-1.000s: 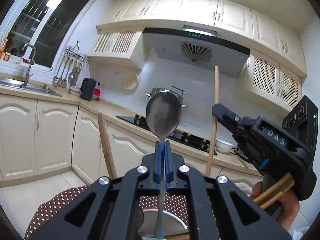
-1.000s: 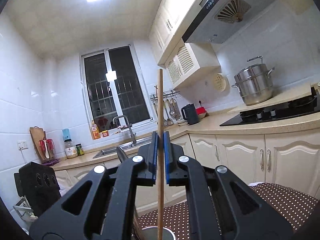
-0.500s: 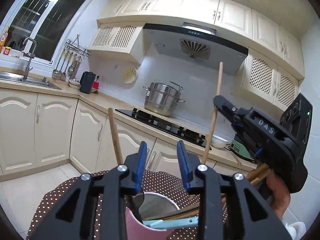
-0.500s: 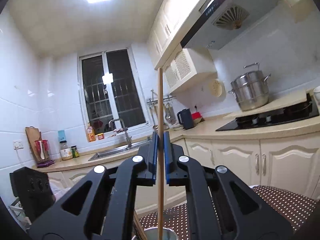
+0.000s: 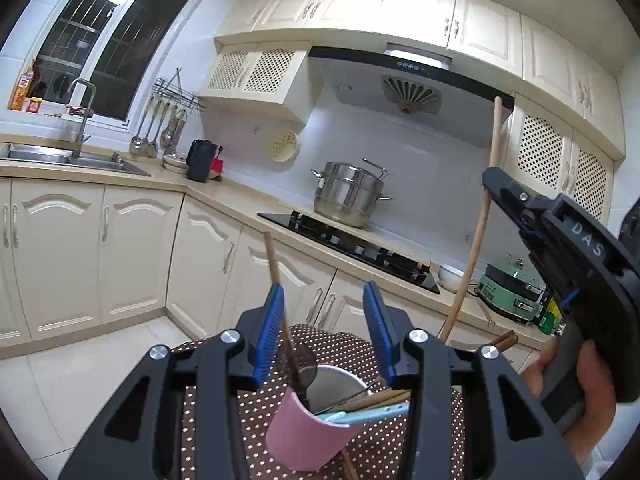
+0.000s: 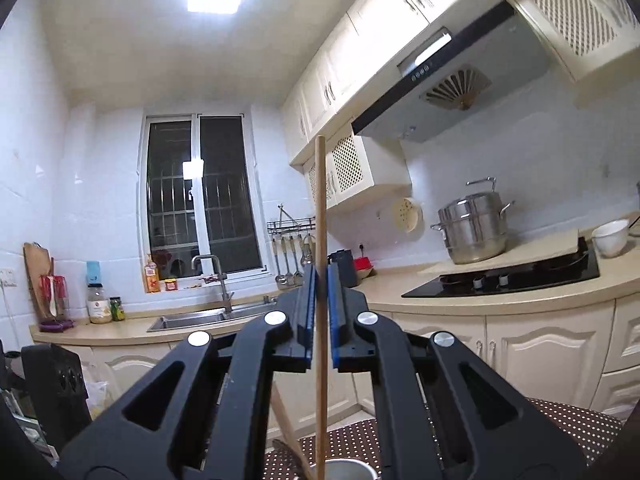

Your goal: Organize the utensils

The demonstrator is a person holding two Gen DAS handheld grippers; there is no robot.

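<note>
The left gripper [image 5: 324, 332] is opening, its blue pads [image 5: 269, 332] parting with nothing pressed between them. Seen through the gap, a wooden stick [image 5: 275, 268] leans up out of the steel cup [image 5: 334, 386] below, and a spoon [image 5: 305, 364] stands bowl-up in the same cup; neither touches the pads. This reads as a release: the left gripper is letting go above the cup so that the utensil rests inside by its own weight.

The right gripper [image 6: 320, 308] is clamped narrow on a chopstick [image 6: 320, 216], gripped partway along its length and held nearly upright. Its lower end points down toward the steel cup's rim [image 6: 346, 466] at the bottom of the right wrist view; whether the tip is already inside cannot be told. Holding it vertical seems meant to let it drop straight into the narrow mouth. In the left wrist view the same gripper [image 5: 508, 194] comes in from the right, carried by a hand [image 5: 580, 384].

Just in front of the steel cup, a pink cup [image 5: 304, 436] lies tilted toward the camera, with a pale blue handle [image 5: 372, 414] and brown chopsticks [image 5: 368, 400] sticking out sideways. Both cups sit on a brown dotted cloth [image 5: 224, 432].

Further out are a stove [image 5: 352, 244] with a steel pot [image 5: 348, 194], a sink [image 5: 60, 156] under the window, and ladles [image 5: 160, 136] hung on a rail. The sorting looks partly done.
</note>
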